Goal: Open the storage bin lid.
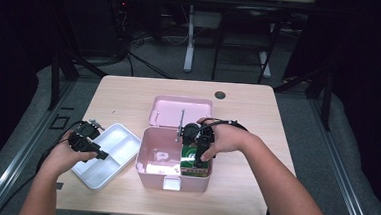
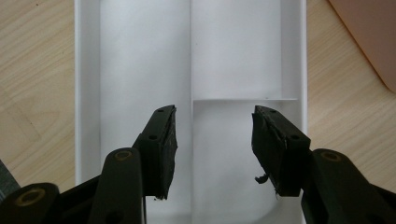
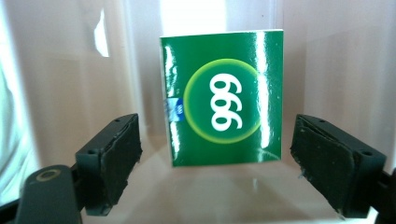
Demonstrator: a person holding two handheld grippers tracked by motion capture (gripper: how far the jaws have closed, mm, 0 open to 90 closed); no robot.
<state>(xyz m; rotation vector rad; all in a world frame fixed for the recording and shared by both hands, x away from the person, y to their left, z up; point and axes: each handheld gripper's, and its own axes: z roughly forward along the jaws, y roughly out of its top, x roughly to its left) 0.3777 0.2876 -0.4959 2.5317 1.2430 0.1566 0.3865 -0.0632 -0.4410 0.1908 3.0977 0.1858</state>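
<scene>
Green box (image 3: 223, 97) marked 999 stands inside the pink bin (image 1: 146, 177), right side. My right gripper (image 3: 219, 163) is lowered in, jaws spread wide either side, nothing gripped, lined up to close. Left gripper (image 2: 212, 149) hangs released over the white tray (image 2: 86, 93), likely the drop spot.

My left gripper (image 1: 103, 156): jaws spread wide, held low, forearm in from bottom left | my right gripper (image 1: 198, 160): jaws spread wide, pointing down, wrist bent.
</scene>
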